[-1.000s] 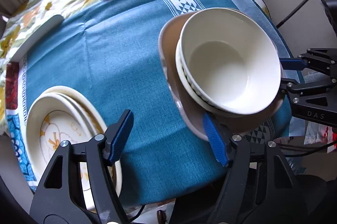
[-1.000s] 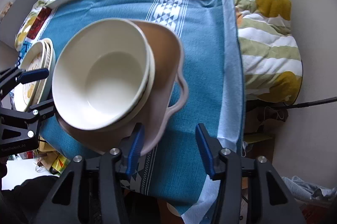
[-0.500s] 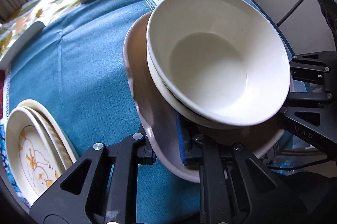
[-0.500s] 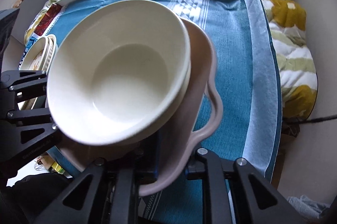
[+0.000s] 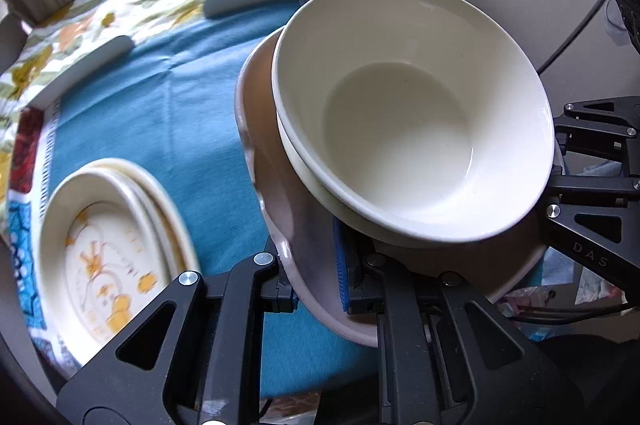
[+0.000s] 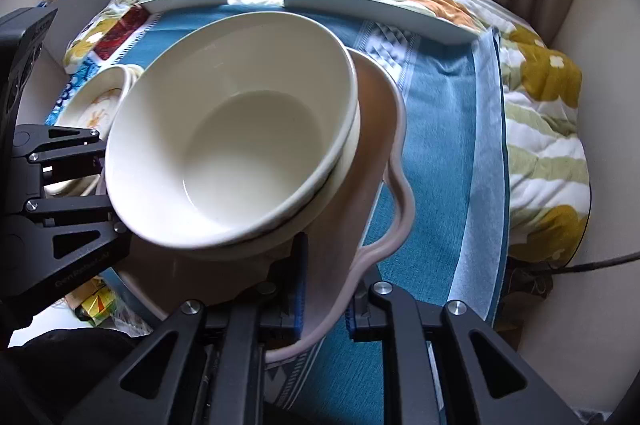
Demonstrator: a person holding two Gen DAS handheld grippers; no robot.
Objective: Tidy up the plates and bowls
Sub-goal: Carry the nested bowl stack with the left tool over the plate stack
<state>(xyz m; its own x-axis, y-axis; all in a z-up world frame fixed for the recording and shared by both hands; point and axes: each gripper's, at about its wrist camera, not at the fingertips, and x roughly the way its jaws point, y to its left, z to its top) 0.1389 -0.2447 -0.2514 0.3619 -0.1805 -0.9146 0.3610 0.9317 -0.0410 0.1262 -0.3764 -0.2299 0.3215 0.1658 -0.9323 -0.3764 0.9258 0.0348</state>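
Two nested cream bowls (image 5: pixel 400 113) sit on a taupe wavy-rimmed plate (image 5: pixel 280 209), which is held off the blue cloth and slightly tilted. My left gripper (image 5: pixel 316 281) is shut on the plate's near rim, one blue pad above and one below. My right gripper (image 6: pixel 326 301) is shut on the opposite rim of the plate (image 6: pixel 380 145), beside its wavy edge, with the bowls (image 6: pixel 248 145) just beyond. Each gripper shows in the other's view: the right gripper (image 5: pixel 560 153), the left gripper (image 6: pixel 106 181). A stack of cream plates with a yellow pattern (image 5: pixel 112 245) lies at the left.
A blue tablecloth (image 5: pixel 160 113) covers the table over a floral quilt (image 6: pixel 540 153). Two pale grey curved strips (image 6: pixel 380 13) lie along the far edge. The patterned plates (image 6: pixel 96 101) sit by the table's left edge. A dark cable (image 6: pixel 600 261) runs at the right.
Both grippers went from open beside the plate to shut on its rim. The plate with the bowls has come up off the cloth and looms closer in both views.
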